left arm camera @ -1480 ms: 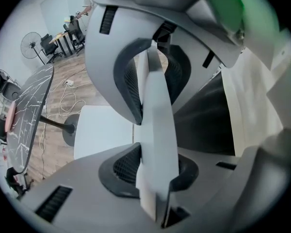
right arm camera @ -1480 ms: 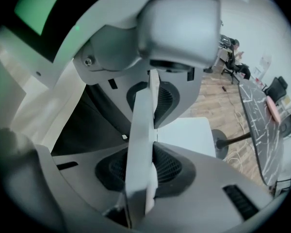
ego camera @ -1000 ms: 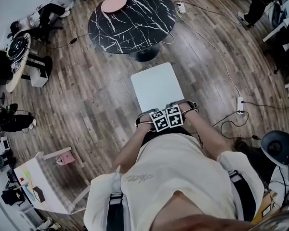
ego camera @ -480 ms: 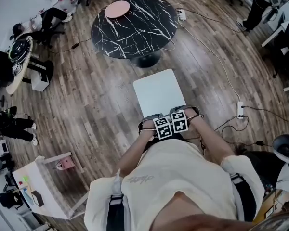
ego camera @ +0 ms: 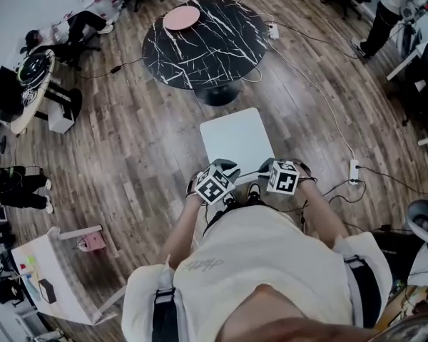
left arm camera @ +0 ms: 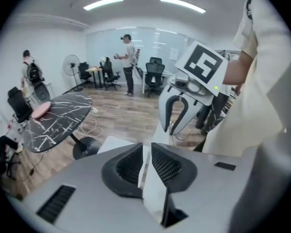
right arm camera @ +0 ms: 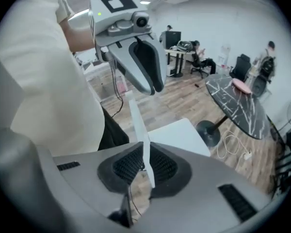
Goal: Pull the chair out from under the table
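Note:
The white chair stands on the wood floor, its seat fully out from the round black marble table. My left gripper and right gripper sit at the chair's near edge, a hand's width apart. The left gripper has the thin white backrest between its pads, and its jaws are closing on it. The right gripper likewise straddles the backrest edge, and its jaws are closing too. Each gripper view shows the other gripper across the backrest.
A pink plate lies on the table. A white cable and power strip trail across the floor to the right. A white cabinet stands near left. Desks, office chairs and people line the room's edges.
The two grippers, side by side at the chair's near edge a second ago, have risen and moved apart. The chair keeps the same distance from the table.

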Motion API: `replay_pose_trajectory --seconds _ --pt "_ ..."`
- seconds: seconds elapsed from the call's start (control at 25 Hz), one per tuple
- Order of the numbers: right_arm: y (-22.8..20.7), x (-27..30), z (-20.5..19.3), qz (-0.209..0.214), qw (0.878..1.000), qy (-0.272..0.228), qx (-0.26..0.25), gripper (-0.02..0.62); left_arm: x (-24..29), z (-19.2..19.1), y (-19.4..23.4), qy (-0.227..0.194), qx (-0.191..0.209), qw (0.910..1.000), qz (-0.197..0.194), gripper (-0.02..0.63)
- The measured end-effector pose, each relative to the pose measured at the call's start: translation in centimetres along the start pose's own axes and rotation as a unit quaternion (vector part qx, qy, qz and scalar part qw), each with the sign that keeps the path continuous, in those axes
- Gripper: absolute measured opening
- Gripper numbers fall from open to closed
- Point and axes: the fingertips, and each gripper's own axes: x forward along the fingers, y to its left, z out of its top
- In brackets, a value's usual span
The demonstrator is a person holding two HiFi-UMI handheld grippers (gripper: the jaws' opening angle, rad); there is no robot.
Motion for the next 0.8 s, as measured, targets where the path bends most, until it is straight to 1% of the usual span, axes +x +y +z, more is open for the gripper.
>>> replay_pose_trajectory --seconds 0.04,0.08,0.16,0.24,0.32,0.4,0.48,0.56,0.68,0.8 --pt "-0.5 -0.7 0.4 -0.016 0.999 -0.017 0.022 0.038 -1.0 0.4 1.2 -0.017 -0.010 0.9994 0.027 0.064" --pt "-1.0 -1.3 0.8 -0.033 0.998 -0.034 0.046 0.035 -1.9 0.6 2.4 -0.033 -0.022 0.9978 0.054 0.061" --pt "-2.4 -2.7 1.9 -0.068 0.990 -0.077 0.093 0.008 -3.4 0.6 4.2 -0.059 -0.056 0.9925 0.092 0.038" --pt "-4.0 -4.5 3.1 -0.099 0.978 -0.129 0.132 0.006 -4.7 0.8 5.2 -0.092 -0.100 0.9851 0.105 0.022" --pt "-5.7 -6.9 4.3 -0.125 0.963 -0.177 0.161 0.006 -6.3 1.4 6.2 -0.126 -0.144 0.9745 0.118 0.017" --pt "-6.9 -9.5 5.4 -0.144 0.947 -0.221 0.181 0.006 -8.3 2.4 7.0 -0.154 -0.165 0.9645 0.138 0.017" --pt "-7.7 -12.0 6.5 -0.155 0.932 -0.261 0.197 0.006 -10.2 3.7 7.8 -0.173 -0.160 0.9582 0.163 0.017" --pt "-8.3 -14.4 7.9 -0.165 0.918 -0.300 0.201 0.006 -12.0 5.1 8.6 -0.187 -0.144 0.9536 0.187 0.017" --pt "-9.1 -17.8 10.5 -0.195 0.901 -0.346 0.172 0.006 -14.5 7.5 9.9 -0.214 -0.124 0.9449 0.214 0.017" --pt "-10.1 -20.4 12.9 -0.239 0.892 -0.362 0.131 0.006 -16.6 9.8 11.2 -0.244 -0.114 0.9335 0.237 0.017"
